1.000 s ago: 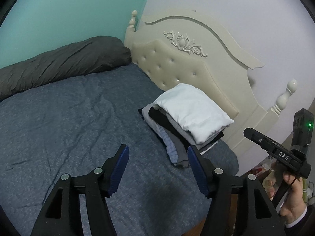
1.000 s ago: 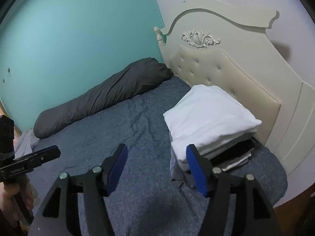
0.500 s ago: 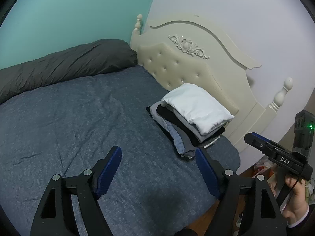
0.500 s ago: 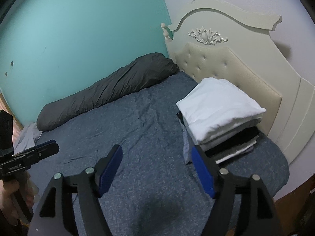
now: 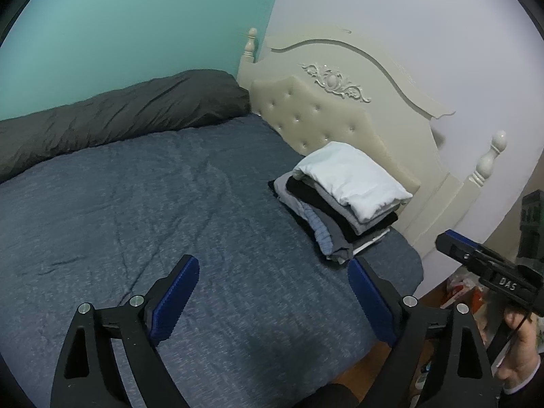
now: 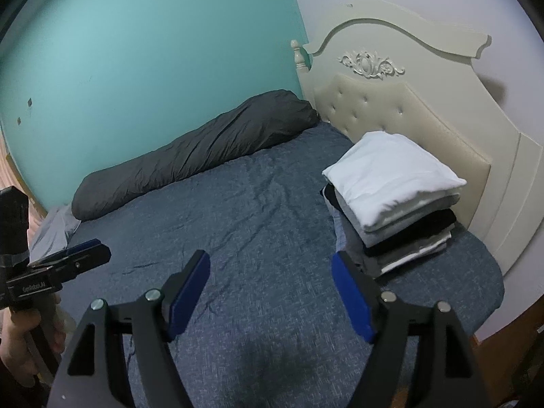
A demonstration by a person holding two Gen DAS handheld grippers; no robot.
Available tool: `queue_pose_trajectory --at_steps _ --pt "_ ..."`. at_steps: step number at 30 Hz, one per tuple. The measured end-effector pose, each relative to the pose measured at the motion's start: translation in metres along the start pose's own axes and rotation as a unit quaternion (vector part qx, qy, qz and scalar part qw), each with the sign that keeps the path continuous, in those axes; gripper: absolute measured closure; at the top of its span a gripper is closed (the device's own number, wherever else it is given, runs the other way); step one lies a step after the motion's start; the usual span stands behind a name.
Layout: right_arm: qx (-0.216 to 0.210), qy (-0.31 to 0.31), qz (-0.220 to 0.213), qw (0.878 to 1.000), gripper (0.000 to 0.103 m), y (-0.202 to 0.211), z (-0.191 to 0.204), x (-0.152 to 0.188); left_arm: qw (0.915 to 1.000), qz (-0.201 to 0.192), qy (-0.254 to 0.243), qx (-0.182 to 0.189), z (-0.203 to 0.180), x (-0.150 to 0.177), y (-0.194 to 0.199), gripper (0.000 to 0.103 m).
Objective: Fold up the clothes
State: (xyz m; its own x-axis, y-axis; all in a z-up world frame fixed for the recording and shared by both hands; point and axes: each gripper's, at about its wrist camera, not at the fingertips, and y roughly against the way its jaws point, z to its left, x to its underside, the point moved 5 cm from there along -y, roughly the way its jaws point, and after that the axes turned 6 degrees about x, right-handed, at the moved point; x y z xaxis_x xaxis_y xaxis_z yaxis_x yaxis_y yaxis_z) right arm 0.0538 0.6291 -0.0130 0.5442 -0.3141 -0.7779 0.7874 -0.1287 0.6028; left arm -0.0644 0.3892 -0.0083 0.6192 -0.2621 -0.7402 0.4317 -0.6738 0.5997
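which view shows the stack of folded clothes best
The right wrist view: the stack of folded clothes sits nearer and larger there, its layered edges facing the camera under the white top piece. The left wrist view shows the same stack smaller and farther off, from its other side, by the headboard.

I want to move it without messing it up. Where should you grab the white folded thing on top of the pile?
Probably the white garment's rounded folded edge facing the grippers, coming from the open bed side. It tops the clothes stack, and the headboard blocks the far side.
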Motion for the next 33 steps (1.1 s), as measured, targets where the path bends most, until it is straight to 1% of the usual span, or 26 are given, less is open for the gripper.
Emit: queue_pose_trajectory --at_steps 1,5,6,11,14,23,27,33 --pt "-0.001 0.0 0.001 1.0 0.027 0.001 0.002 0.002 1.0 0.0 0.0 -0.001 0.002 0.002 0.002 0.009" --pt "-0.008 -0.004 0.007 1.0 0.018 0.006 0.011 0.01 1.0 -0.001 0.0 -0.006 0.007 0.008 0.01 0.007" --pt "-0.008 -0.002 0.007 1.0 0.017 0.008 0.014 0.011 1.0 -0.001 0.0 -0.008 0.008 0.009 0.013 0.006" --pt "-0.01 0.006 0.007 1.0 0.016 0.015 0.027 0.019 1.0 0.0 0.0 -0.009 0.012 0.017 0.023 0.006" --pt "0.0 0.014 0.007 1.0 0.016 0.018 0.034 0.023 0.9999 -0.003 -0.004 -0.012 0.013 0.02 0.03 0.0" --pt "0.002 0.016 0.015 1.0 0.016 0.025 0.044 0.039 0.9997 -0.008 -0.013 -0.02 0.018 0.031 0.05 0.0" --pt "0.007 0.019 0.008 1.0 0.016 0.035 0.051 0.042 0.9996 -0.011 -0.014 -0.021 0.02 0.035 0.059 0.0" --pt "-0.005 0.02 0.005 1.0 0.015 0.045 0.063 0.049 0.9995 -0.017 -0.016 -0.021 0.02 0.041 0.071 0.0"
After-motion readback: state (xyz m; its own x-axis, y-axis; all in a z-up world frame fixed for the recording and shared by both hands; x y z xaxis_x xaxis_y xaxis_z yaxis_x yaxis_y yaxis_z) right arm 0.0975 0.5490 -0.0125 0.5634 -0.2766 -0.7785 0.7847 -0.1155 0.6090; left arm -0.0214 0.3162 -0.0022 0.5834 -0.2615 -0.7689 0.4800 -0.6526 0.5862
